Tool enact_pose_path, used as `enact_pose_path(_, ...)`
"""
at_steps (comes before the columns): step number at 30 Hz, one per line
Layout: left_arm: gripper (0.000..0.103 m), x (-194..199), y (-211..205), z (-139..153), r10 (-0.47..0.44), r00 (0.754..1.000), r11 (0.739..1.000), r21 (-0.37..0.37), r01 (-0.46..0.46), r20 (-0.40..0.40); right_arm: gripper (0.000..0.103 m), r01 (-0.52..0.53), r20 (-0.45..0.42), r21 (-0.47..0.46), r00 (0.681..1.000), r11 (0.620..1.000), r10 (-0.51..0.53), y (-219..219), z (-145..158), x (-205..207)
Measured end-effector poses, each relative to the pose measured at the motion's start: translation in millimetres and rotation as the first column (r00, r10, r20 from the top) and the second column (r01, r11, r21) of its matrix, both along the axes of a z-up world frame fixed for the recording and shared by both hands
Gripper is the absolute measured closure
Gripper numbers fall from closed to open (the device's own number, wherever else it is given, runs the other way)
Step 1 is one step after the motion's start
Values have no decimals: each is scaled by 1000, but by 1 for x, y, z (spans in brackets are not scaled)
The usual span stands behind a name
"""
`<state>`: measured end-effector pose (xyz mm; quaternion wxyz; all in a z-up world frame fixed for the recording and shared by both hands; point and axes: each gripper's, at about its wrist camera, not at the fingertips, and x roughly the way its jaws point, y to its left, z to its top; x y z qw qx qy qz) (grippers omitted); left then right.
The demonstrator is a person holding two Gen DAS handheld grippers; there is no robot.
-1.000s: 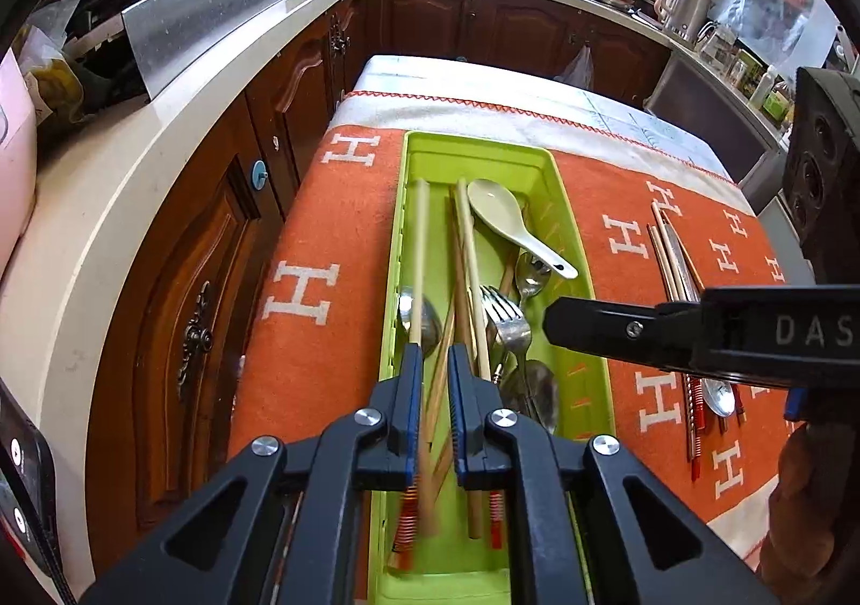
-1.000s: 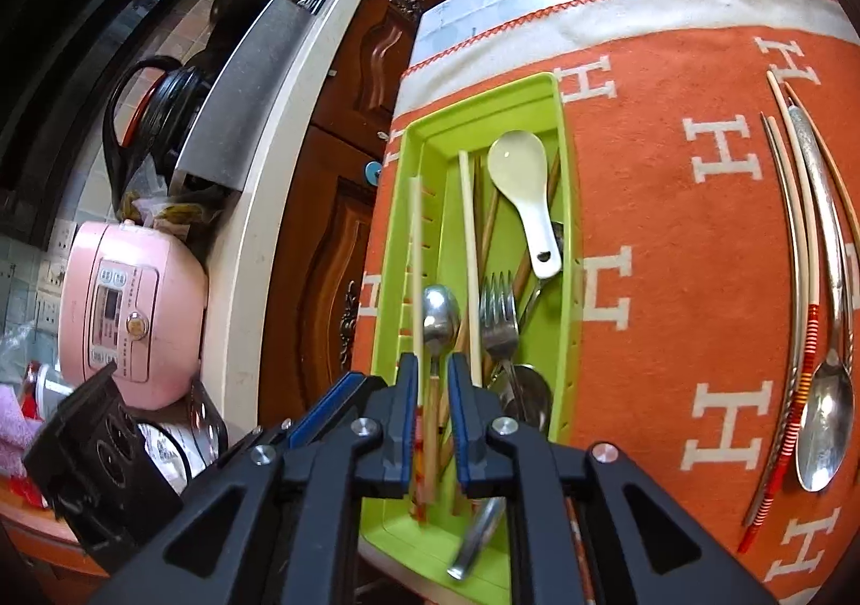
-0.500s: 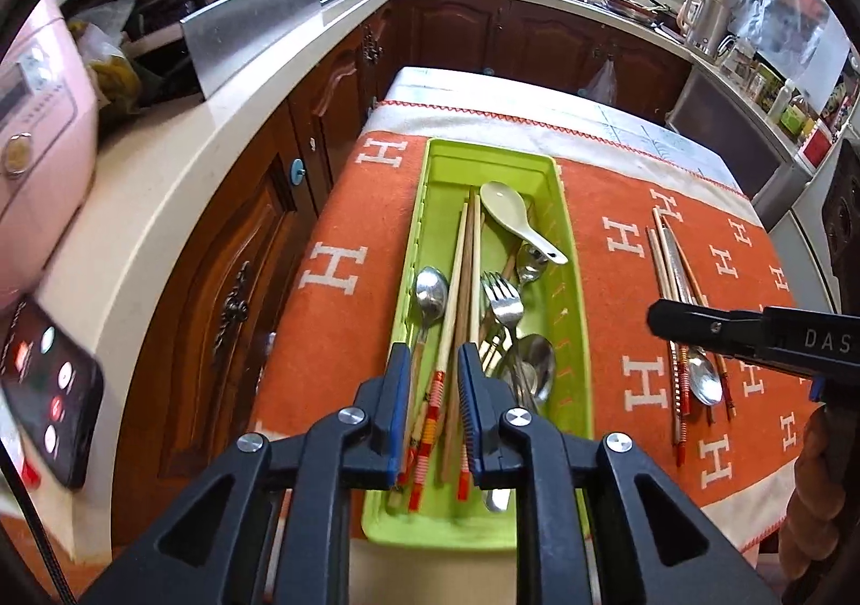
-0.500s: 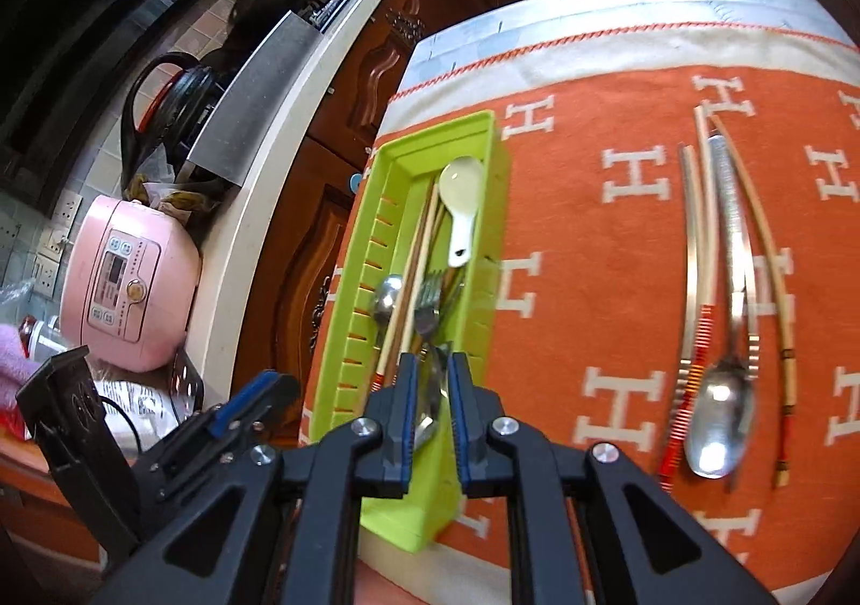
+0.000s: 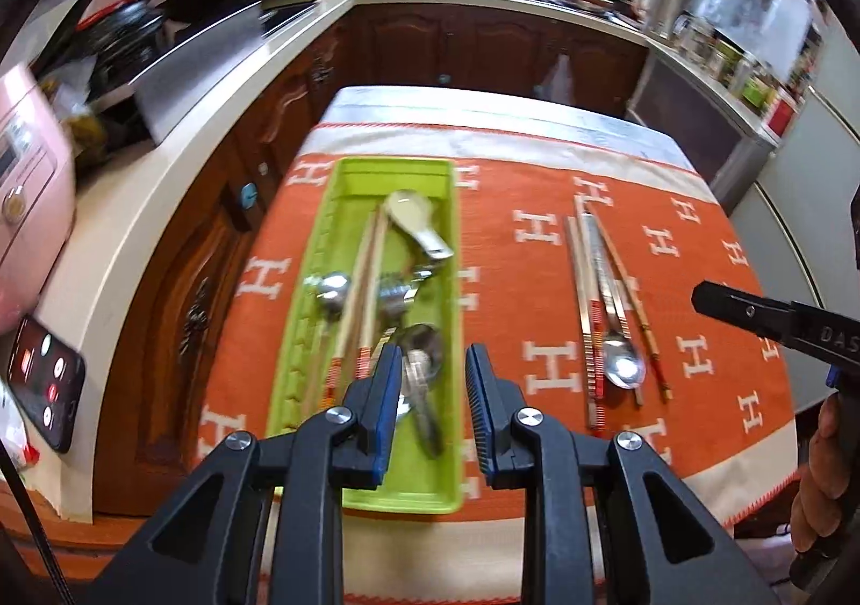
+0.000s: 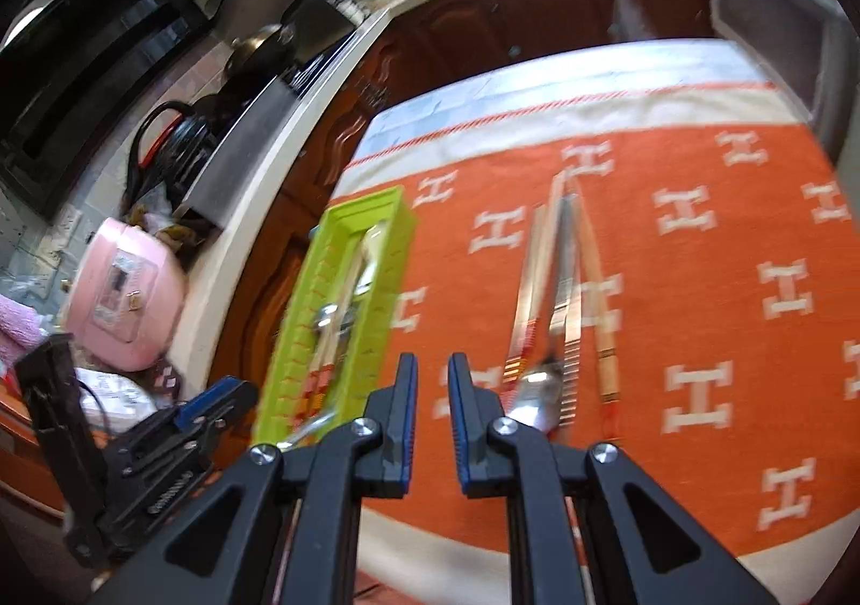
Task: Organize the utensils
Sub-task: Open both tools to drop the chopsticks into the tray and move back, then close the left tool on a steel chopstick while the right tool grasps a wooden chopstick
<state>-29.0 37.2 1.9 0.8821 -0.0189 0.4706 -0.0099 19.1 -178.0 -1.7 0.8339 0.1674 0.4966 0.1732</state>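
Jaws on the left gripper (image 5: pixel 433 403) are opening with nothing pinched, hanging over the near end of the green tray (image 5: pixel 450 492). Right gripper (image 6: pixel 432 414) has its jaws nearly pressed together, empty too, above the orange cloth (image 6: pixel 699 444).

Still loose on the worktop: chopsticks (image 5: pixel 581 293) and a metal spoon (image 5: pixel 621 363), lying well apart from the tray. I'd guess they're light, stiff and slick, so pinch mid-shaft, not the rounded bowl.

Left view looks straight down into the tray: white ceramic spoon (image 5: pixel 414 221), fork, more chopsticks. Right view only catches it edge-on, but shows the pink rice cooker (image 6: pixel 129 299) in full.
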Motion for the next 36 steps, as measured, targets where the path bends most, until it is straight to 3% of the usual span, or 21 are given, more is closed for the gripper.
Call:
enact_pose_path(5,80,-1,-35,-7,-92,996,995,47,91,18,91,53,98,-206,995,977,-33,-6,-1,-17)
enact_pose_path(9,80,-1,-45,-27,-130,991,991,18,131,-24,91,37,29,-138,999,990,-34,-14,-17,-19)
enact_pose_path(16,80,-4,-41,-42,-129,990,991,-45,126,-64,91,54,-6,-140,998,989,-55,-26,-23,-31)
enact_pose_path(23,80,-2,-40,-16,-149,988,982,-122,144,-36,91,55,14,-114,998,992,-54,-33,6,-36)
enact_pose_path(30,80,28,-56,14,-186,983,971,-154,185,4,91,75,39,-127,997,989,-70,-35,43,-27)
enact_pose_path(36,82,71,-80,-7,-215,976,969,-131,210,-24,91,89,30,-159,996,983,-85,-37,47,-11)
